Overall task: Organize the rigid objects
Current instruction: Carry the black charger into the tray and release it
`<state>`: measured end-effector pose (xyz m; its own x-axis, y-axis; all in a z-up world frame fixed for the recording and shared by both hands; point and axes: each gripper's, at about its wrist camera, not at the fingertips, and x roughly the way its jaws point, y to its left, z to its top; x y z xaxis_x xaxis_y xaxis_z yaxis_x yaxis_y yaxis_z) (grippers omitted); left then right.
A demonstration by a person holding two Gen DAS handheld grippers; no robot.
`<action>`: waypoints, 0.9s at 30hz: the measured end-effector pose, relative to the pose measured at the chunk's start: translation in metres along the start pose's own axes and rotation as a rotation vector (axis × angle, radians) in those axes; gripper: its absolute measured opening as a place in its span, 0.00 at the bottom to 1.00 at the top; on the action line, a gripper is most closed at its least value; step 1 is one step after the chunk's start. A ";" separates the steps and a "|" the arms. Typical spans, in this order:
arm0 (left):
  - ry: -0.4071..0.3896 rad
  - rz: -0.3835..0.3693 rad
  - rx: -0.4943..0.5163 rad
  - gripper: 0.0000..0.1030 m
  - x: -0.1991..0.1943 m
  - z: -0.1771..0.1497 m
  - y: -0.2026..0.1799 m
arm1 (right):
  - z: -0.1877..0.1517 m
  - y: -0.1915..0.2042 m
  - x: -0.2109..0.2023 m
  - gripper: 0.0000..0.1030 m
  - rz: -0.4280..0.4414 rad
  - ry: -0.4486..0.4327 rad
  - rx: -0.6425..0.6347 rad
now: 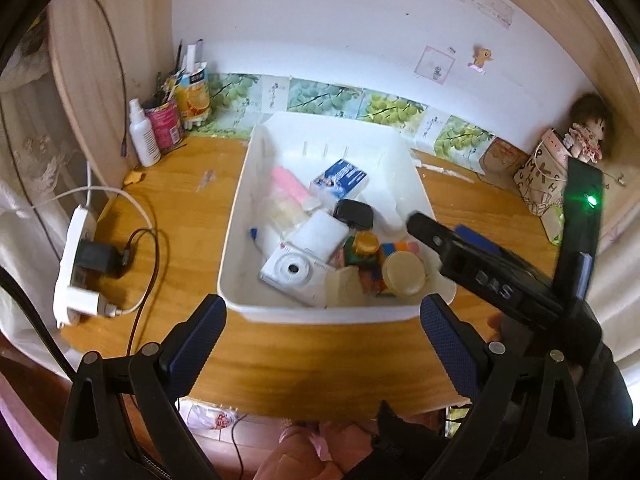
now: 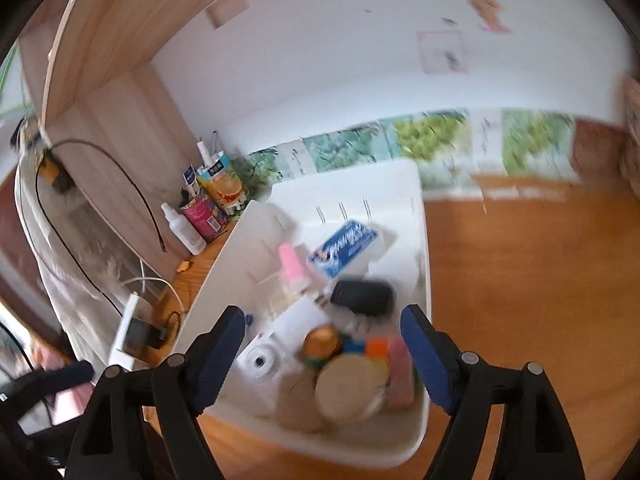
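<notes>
A white plastic bin [image 1: 240,216] sits on the wooden desk, also in the right wrist view [image 2: 416,216]. It holds a white instant camera [image 1: 289,272], a blue-and-white box [image 1: 340,178], a black case [image 1: 354,214], a pink tube [image 1: 290,186], a gold-lidded jar [image 1: 365,243], a round beige lid [image 1: 403,273] and a colourful cube [image 1: 394,248]. My left gripper [image 1: 322,330] is open and empty just before the bin's near rim. My right gripper [image 2: 322,354] is open and empty above the bin's near end; its body shows in the left wrist view [image 1: 480,268].
A white power strip [image 1: 74,264] with plugs and cables lies at the left. A spray bottle [image 1: 143,136], a pink can [image 1: 164,124] and an orange carton [image 1: 194,96] stand at the back left. A patterned bag [image 1: 540,184] and a doll [image 1: 586,128] sit at the back right.
</notes>
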<state>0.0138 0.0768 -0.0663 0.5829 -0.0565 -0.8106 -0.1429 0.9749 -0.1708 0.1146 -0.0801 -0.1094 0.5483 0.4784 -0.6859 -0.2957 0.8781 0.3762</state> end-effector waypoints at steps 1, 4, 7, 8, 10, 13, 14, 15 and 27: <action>0.004 0.005 -0.004 0.95 -0.001 -0.003 0.000 | -0.005 0.002 -0.005 0.79 -0.022 0.016 0.003; 0.001 0.017 -0.001 0.95 -0.004 -0.009 -0.004 | -0.019 0.006 -0.023 0.79 -0.100 0.060 -0.008; -0.014 0.040 -0.007 0.95 -0.009 -0.014 -0.008 | -0.032 0.008 -0.046 0.82 -0.175 0.099 -0.020; -0.012 0.054 -0.010 0.96 -0.010 -0.015 -0.011 | -0.034 0.009 -0.053 0.82 -0.179 0.109 -0.029; -0.014 0.059 -0.015 0.96 -0.015 -0.015 -0.015 | -0.039 0.010 -0.072 0.83 -0.181 0.126 -0.041; -0.034 0.075 -0.008 0.99 -0.024 -0.016 -0.023 | -0.041 0.011 -0.097 0.87 -0.211 0.134 -0.047; -0.031 0.082 -0.002 0.99 -0.025 -0.015 -0.025 | -0.041 0.012 -0.102 0.92 -0.224 0.147 -0.047; -0.030 0.079 0.003 0.99 -0.029 -0.016 -0.028 | -0.041 0.012 -0.107 0.95 -0.245 0.163 -0.044; -0.136 0.172 0.048 0.99 -0.059 -0.031 -0.051 | -0.051 0.021 -0.162 0.99 -0.334 0.031 -0.063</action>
<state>-0.0383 0.0240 -0.0270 0.6561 0.1377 -0.7420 -0.2131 0.9770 -0.0071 -0.0201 -0.1385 -0.0221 0.5996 0.1634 -0.7835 -0.1518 0.9844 0.0891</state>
